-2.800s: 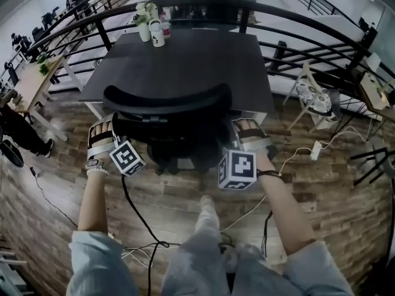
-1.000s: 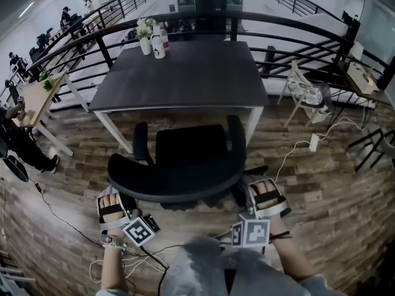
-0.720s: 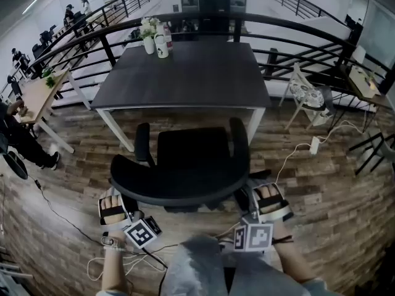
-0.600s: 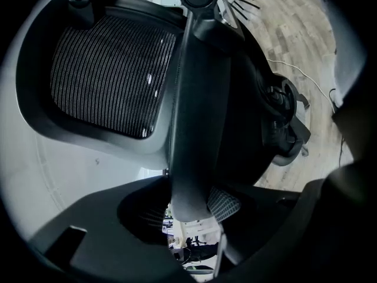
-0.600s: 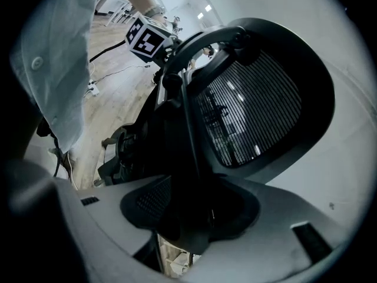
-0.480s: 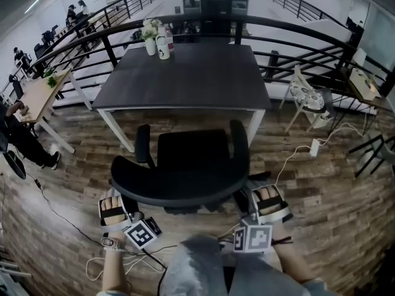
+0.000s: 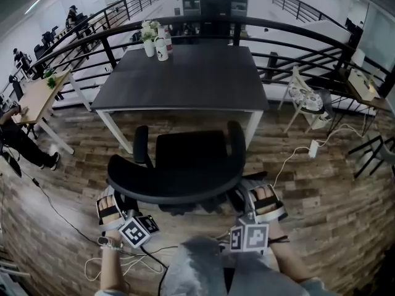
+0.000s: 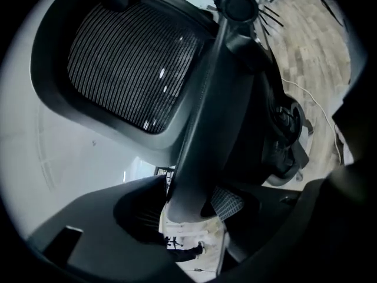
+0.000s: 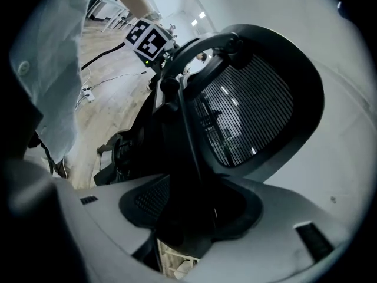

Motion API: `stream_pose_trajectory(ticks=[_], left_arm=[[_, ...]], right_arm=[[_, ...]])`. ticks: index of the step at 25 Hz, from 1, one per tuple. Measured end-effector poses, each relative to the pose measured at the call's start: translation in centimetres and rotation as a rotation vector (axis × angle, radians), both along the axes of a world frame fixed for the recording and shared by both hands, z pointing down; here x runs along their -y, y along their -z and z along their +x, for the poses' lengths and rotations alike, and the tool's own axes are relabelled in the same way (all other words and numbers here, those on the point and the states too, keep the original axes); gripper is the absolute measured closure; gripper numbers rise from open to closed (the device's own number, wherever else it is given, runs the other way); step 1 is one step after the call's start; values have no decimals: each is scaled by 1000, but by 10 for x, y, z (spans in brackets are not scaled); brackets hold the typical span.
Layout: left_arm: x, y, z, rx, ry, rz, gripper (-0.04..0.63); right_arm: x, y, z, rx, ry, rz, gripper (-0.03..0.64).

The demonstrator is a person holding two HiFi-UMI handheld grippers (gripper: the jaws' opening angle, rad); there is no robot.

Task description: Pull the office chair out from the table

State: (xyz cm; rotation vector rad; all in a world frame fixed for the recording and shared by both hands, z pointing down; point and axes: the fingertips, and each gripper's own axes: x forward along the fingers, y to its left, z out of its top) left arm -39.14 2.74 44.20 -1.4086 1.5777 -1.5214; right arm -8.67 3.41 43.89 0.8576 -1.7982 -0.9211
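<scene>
While a brown wooden floor (image 7: 321,190) is spreading under everything and a black railing (image 7: 290,26) is curving round the far side, a person (image 7: 18,142) is showing at the left edge, cut off by the frame, beside a pale desk (image 7: 34,91). Next, the left gripper (image 7: 116,203) is pinching the grey frame behind the mesh back of the office chair (image 7: 185,156), with both jaws pressing on it. The chair is standing out on the floor just in front of the dark table (image 7: 185,73), with its seat not under the tabletop. The right gripper (image 7: 262,201) is squeezing a dark bar on the same chair back. White cables (image 7: 296,154) are lying on the floor at the right. From the head view, the chair back is hiding both grippers' tips and the chair's wheels. Small things (image 7: 154,36) are sitting on the table's far corner, too tiny to tell apart. Counting up, one office chair with two armrests, one dark table and two grippers are showing.
</scene>
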Motion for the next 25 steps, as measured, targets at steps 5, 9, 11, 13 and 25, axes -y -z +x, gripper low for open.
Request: stream_pose_trajectory(ticks=[5,9,11,13,25], left_arm=[[-8,0,1,-100,31,-6,341],[-21,4,7,-218,52,-2,336],[-28,8,13,-304,64,12,344],[-33,11,18,-371,70,24,353],[-43,61,90,-678,-36,174,584]], right_arm=[[-2,1,0,82,7,-57,389],[-11,10,3,189,6,-109,383],[-15,15,5,268,-1,-140,387],[-18,21,6,347,-11,-168,393],[-23,54,21,792,-87,-315,561]])
